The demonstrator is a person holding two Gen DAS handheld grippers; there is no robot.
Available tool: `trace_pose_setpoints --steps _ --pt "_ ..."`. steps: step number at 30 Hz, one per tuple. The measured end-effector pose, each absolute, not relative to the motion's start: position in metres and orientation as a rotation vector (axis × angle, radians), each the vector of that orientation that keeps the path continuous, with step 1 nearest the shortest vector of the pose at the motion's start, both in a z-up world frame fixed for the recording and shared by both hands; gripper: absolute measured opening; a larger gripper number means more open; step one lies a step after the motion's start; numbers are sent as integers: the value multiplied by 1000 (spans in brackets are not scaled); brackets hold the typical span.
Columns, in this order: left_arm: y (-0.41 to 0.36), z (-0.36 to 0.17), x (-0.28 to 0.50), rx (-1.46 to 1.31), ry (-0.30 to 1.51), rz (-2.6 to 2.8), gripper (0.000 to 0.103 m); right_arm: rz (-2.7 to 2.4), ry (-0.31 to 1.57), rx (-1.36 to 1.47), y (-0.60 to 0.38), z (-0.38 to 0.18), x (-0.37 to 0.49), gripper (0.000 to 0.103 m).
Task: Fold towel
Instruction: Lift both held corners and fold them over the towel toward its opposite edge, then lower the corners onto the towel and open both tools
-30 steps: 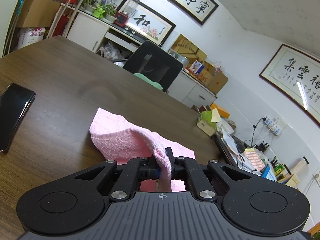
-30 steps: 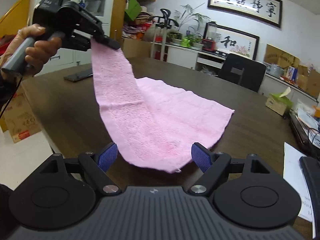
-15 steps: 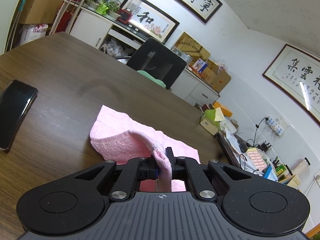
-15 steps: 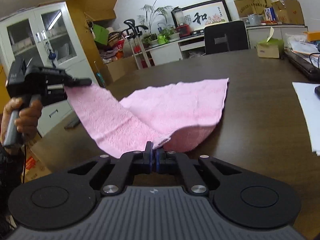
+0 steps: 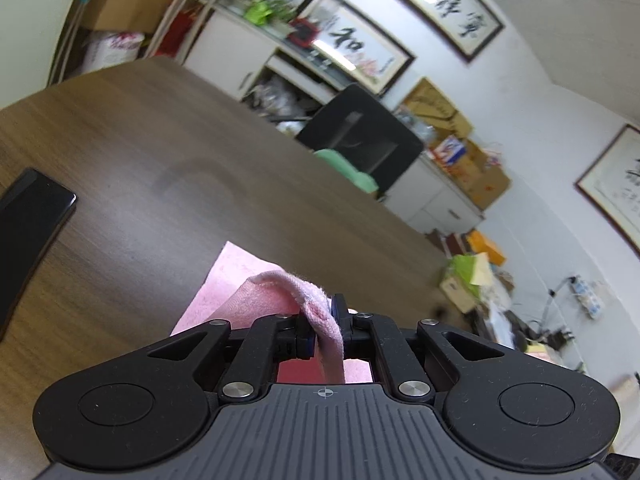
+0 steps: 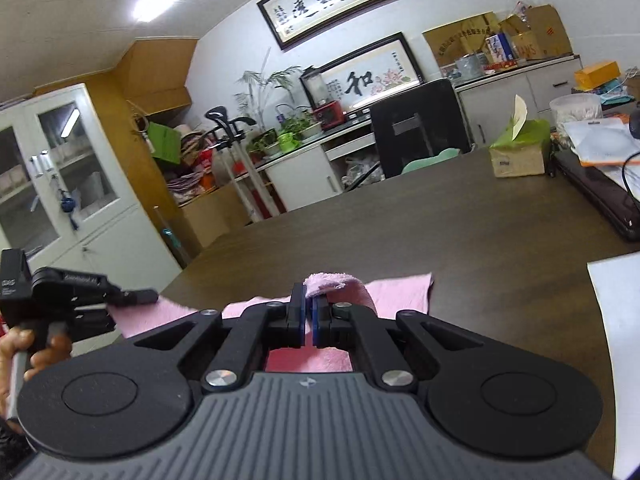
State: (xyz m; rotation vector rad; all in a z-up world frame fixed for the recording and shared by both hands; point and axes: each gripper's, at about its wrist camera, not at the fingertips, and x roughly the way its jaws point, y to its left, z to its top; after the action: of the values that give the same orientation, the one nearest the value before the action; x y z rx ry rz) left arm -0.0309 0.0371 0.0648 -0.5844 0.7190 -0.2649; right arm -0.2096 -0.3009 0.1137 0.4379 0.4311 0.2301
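The first fold is judged to be under way but unfinished. A pink towel [image 6: 400, 290] lies on the dark wooden table [image 6: 480, 224], and one edge of it is held lifted at two corners. The left gripper [image 5: 324, 330] is pressed together on one corner, a rolled strip of cloth being pinched between its fingers. The right gripper [image 6: 309, 312] is likewise closed on the other corner, which curls over its blue pads [image 6: 298, 312]. From the right wrist view the left gripper [image 6: 136, 297] is seen beside the towel's left side, with cloth trailing from its tip. The far part of the towel is seen flat on the table beyond both grippers. What is judged to remain: the raised edge is to be carried over the far edge, laid down and released, and further folds may be needed.

The towel is a soft, nubbly terry cloth with a thin hemmed border; it sags and rolls where gripped. The table shows a matte wood grain. A black phone [image 5: 28, 232] with a glossy face lies on the table, well apart from the towel, to its left.
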Motion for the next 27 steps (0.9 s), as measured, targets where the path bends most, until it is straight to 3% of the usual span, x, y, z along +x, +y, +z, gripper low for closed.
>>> trace_pose_setpoints --steps 5,8,10,12,15,16,17,18,27 --pt "26 45 9 -563 805 -203 18 186 517 471 -310 94 -151 4" --pt "27 33 31 -573 830 -170 35 161 558 486 -312 76 -129 9" --pt "31 30 38 -579 816 -163 63 153 576 489 -314 67 -120 11" --pt "37 29 38 -589 774 -148 72 139 583 502 -317 58 -113 12" --pt "45 29 34 -581 730 -150 85 118 591 524 -322 46 -104 31" --pt "48 28 33 -582 721 -144 88 115 583 537 -324 46 -103 50" --pt "50 26 31 -576 723 -138 89 111 575 551 -326 46 -102 70" --pt "52 24 30 -571 725 -133 89 109 567 563 -328 46 -100 77" --pt "67 10 28 -590 759 -84 91 209 493 617 -331 61 -100 80"
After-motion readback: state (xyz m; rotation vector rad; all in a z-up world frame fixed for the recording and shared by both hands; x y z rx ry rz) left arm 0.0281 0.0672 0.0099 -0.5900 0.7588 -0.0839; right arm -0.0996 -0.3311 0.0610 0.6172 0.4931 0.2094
